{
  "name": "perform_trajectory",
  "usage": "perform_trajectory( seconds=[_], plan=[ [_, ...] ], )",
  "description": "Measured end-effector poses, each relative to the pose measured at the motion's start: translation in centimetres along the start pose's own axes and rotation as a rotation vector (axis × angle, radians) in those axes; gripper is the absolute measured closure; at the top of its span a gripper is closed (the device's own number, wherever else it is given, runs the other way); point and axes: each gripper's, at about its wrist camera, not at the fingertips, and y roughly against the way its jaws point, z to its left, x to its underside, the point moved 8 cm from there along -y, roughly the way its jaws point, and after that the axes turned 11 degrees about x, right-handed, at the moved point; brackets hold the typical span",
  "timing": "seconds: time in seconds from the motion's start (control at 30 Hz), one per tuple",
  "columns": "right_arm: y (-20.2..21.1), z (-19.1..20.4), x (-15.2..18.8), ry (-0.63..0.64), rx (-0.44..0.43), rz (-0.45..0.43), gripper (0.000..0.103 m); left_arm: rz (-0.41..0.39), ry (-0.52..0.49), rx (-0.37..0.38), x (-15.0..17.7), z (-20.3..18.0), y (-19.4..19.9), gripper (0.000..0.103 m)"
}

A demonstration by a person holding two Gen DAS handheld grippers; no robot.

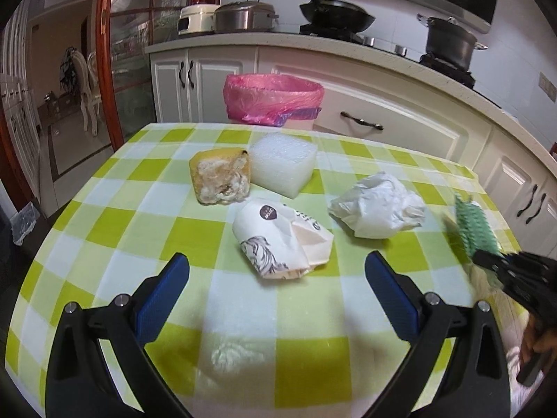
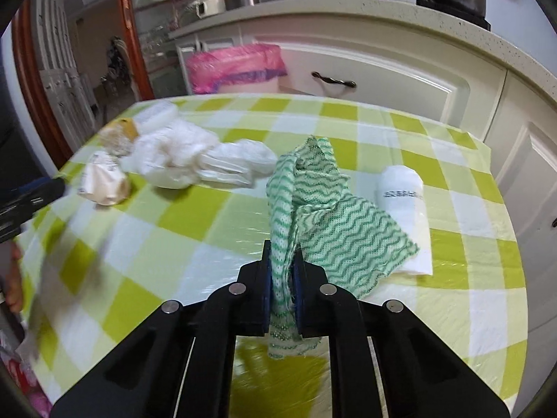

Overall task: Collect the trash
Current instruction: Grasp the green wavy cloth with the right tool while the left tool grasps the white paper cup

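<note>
While left gapes (image 1: 276, 271), right pinches cloth (image 2: 313, 216).

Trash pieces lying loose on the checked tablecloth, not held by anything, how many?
5: sponge far left, foam block beside it, printed wrapper nearer the open left gripper, crumpled white bag mid-table, white roll right. The cloth may hide more.

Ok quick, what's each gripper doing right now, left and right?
Left gripper: open, holding nothing, above the tablecloth near the printed paper wrapper.
Right gripper: shut on the green wavy cloth.
</note>
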Motion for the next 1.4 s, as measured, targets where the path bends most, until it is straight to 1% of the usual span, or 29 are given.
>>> perform_trajectory(
  seconds=[0.13, 0.27, 0.33, 0.43, 0.5, 0.57, 0.6, 0.63, 0.73, 0.9, 1.0, 1.07, 1.13, 1.23, 1.27, 1.3, 1.33, 1.4],
  plan=[
    [1.7, 1.3, -0.1, 0.008, -0.032, -0.029, 0.091, 0.022, -0.020, -0.015, -0.9, -0.1, -2.0, 0.005],
    [3.0, 2.3, -0.1, 0.020, -0.055, -0.054, 0.091, 0.064, -0.069, -0.030, -1.5, -0.7, -4.5, 0.005],
    [3.4, 2.5, -0.1, 0.016, -0.065, -0.057, 0.091, 0.100, -0.093, -0.051, -1.4, -0.9, -5.8, 0.005],
    [3.7, 2.6, 0.1, 0.017, -0.069, -0.060, 0.091, 0.121, -0.105, -0.068, -1.2, -0.9, -7.0, 0.006],
    [3.9, 2.6, 0.1, 0.010, -0.075, -0.060, 0.091, 0.126, -0.101, -0.055, -1.0, -1.0, -7.3, 0.015],
    [4.2, 2.6, 0.1, 0.005, -0.078, -0.062, 0.091, 0.144, -0.098, -0.039, -0.6, -1.1, -7.7, 0.031],
    [4.2, 2.5, 0.0, 0.003, -0.079, -0.064, 0.091, 0.151, -0.101, -0.038, -0.4, -1.1, -7.8, 0.034],
    [4.2, 2.5, 0.0, 0.003, -0.081, -0.065, 0.091, 0.152, -0.105, -0.036, -0.2, -1.2, -7.8, 0.037],
    [4.3, 2.7, -0.1, 0.004, -0.083, -0.068, 0.091, 0.136, -0.099, -0.015, 0.1, -1.3, -7.2, 0.043],
    [4.3, 3.3, 0.1, 0.004, -0.094, -0.063, 0.091, 0.126, -0.068, 0.008, 0.8, -1.0, -6.1, 0.043],
    [4.4, 3.8, 0.3, 0.006, -0.103, -0.060, 0.091, 0.131, -0.044, 0.014, 1.4, -0.8, -5.6, 0.040],
    [4.5, 4.1, 0.3, 0.010, -0.108, -0.061, 0.091, 0.123, -0.036, 0.015, 1.7, -1.0, -4.9, 0.032],
    [4.7, 4.4, 0.3, 0.015, -0.111, -0.063, 0.091, 0.102, -0.032, 0.017, 2.0, -1.2, -4.0, 0.027],
    [5.0, 4.7, 0.3, 0.018, -0.114, -0.066, 0.091, 0.091, -0.044, 0.015, 2.4, -1.5, -3.4, 0.027],
    [5.2, 4.8, 0.4, 0.019, -0.115, -0.068, 0.091, 0.101, -0.052, 0.024, 2.7, -1.7, -3.4, 0.030],
    [5.3, 4.9, 0.4, 0.021, -0.116, -0.069, 0.091, 0.117, -0.057, 0.039, 3.0, -1.8, -3.6, 0.036],
    [5.4, 5.0, 0.4, 0.024, -0.118, -0.070, 0.091, 0.133, -0.057, 0.056, 3.2, -1.9, -3.8, 0.048],
    [5.7, 5.3, 0.5, 0.029, -0.118, -0.075, 0.091, 0.128, -0.060, 0.060, 3.2, -2.2, -3.7, 0.048]
  ],
)
